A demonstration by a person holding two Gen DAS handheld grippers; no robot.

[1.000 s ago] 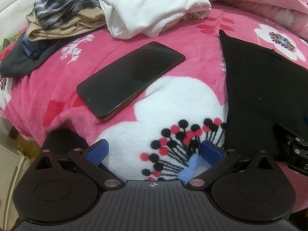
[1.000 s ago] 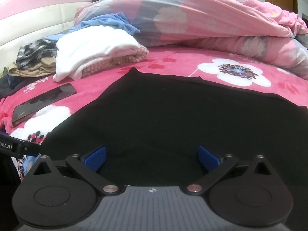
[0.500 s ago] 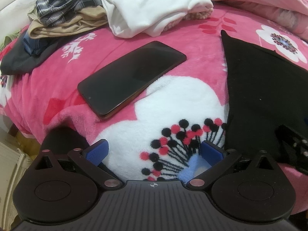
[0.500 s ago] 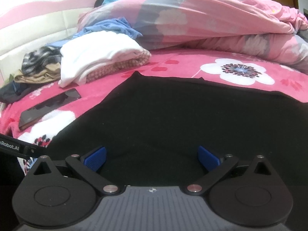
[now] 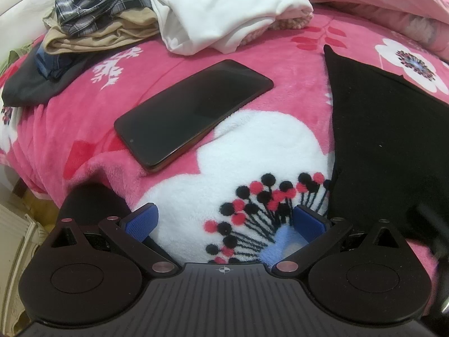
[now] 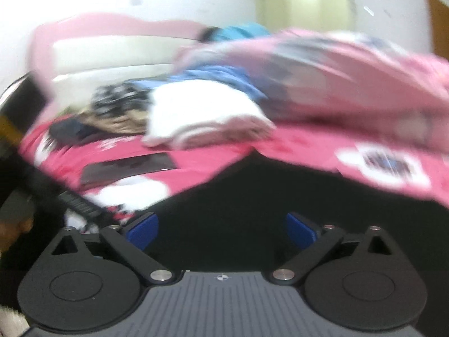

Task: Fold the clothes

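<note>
A black garment (image 5: pixel 393 146) lies flat on the pink flowered blanket (image 5: pixel 84 118), to the right of my left gripper (image 5: pixel 224 216). That gripper is open over the blanket's white flower, with nothing between its blue pads. The right wrist view is blurred by motion. My right gripper (image 6: pixel 221 229) hovers over the near part of the black garment (image 6: pixel 280 191). Its jaws are wide and closing, with the cloth below them and the pads not pressing on it.
A dark phone (image 5: pixel 193 112) lies face up on the blanket, left of the garment. Behind it sit a white garment (image 5: pixel 224 14) and a pile of plaid and tan clothes (image 5: pixel 98 14). A bunched pink quilt (image 6: pixel 336 78) fills the back right. The bed edge drops off at the left.
The right gripper has lifted and rolled, so its view now shows more wall and is blurred. Its pads stand slightly closer together. The left gripper has stayed put.
</note>
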